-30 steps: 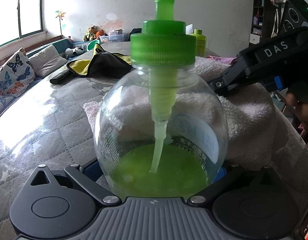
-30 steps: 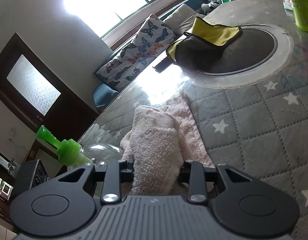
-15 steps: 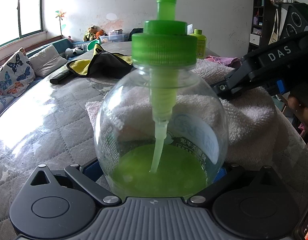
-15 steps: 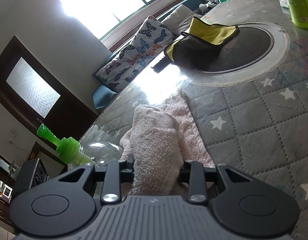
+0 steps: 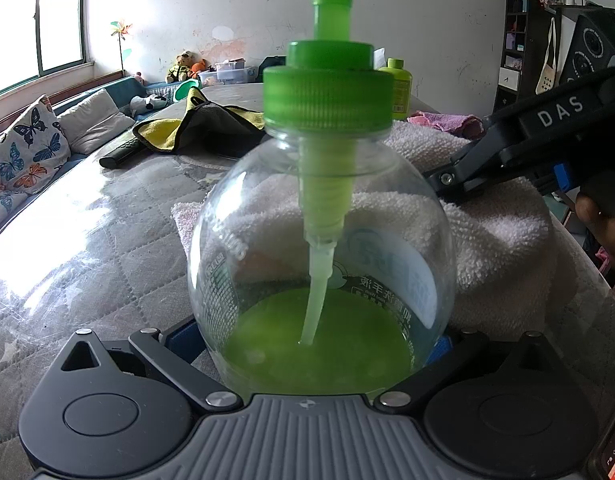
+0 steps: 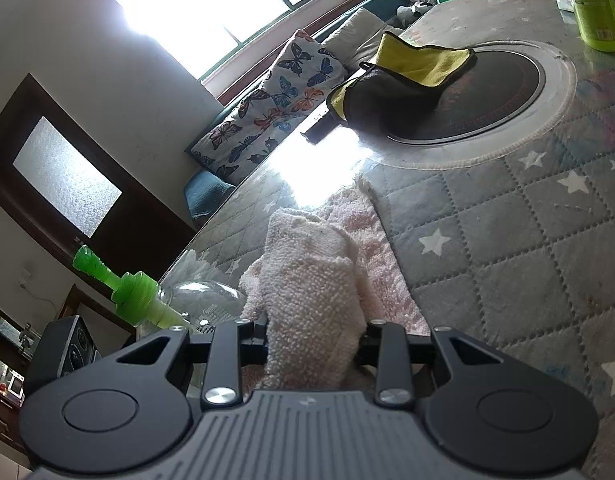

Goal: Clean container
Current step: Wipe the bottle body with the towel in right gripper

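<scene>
I am holding the soap bottle (image 5: 321, 240) upright in the left gripper (image 5: 307, 344), whose fingers are spread wide and pressing the round clear belly from both sides. Its long axis is running straight up through the green pump (image 5: 327, 92), and the spout at the top is pointing off to the right in the left wrist view. Green liquid is sitting in the bottom of the bottle.

Taking the bottle as my landmark: to its left the quilted table (image 5: 87, 248) is lying bare and glossy, curving away to a rounded edge with a sofa beyond. Behind it to the left a yellow and grey cloth (image 5: 195, 124) is lying with a dark stick beside it. Directly behind the bottle the pink towel (image 5: 487, 232) is bunched up close against it. Farther back a green bottle (image 5: 397, 88) is standing well apart.

To the right of the soap bottle I am keeping the right gripper (image 6: 313, 340) nearly closed, its fingers pinching a fold of the towel, with my hand (image 5: 603, 228) showing behind it. In the right wrist view the bottle is appearing at the left, just beside the towel, and starred quilt is stretching open to the right up to a dark round inset (image 6: 487, 100).
</scene>
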Motion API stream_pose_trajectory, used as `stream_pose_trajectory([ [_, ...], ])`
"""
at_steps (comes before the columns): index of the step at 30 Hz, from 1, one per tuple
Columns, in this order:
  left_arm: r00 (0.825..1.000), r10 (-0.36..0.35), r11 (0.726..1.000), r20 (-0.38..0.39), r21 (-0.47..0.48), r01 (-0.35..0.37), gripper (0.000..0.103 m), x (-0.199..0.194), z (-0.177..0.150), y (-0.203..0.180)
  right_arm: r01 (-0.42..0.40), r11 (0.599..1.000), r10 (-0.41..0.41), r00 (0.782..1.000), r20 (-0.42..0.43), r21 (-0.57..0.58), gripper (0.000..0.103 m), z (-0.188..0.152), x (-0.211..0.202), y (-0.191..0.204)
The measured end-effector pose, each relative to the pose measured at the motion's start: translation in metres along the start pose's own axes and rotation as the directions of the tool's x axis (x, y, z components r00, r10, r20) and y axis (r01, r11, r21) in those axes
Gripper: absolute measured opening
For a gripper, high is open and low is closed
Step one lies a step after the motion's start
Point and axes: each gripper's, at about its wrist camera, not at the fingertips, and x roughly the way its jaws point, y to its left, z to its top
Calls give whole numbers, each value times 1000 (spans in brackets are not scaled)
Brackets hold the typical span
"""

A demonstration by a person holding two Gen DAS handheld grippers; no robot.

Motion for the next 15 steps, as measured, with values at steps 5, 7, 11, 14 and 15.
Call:
stream_pose_trajectory([
  [5,1000,0,1000,0,0,0,103,0,0,0,1,1000,-1,1000,-2,-2,31,0,0,0],
  [7,1000,0,1000,0,0,0,103,0,0,0,2,1000,-2,1000,-3,-3,31,0,0,1],
  [11,1000,0,1000,0,0,0,103,0,0,0,4,1000,-4,1000,-3,-6,31,0,0,1],
  [14,1000,0,1000,0,0,0,103,0,0,0,2,1000,-2,1000,-5,-1,31,-1,0,0],
  [15,1000,0,1000,0,0,0,103,0,0,0,2,1000,-2,1000,-7,1,31,-1,0,-1],
])
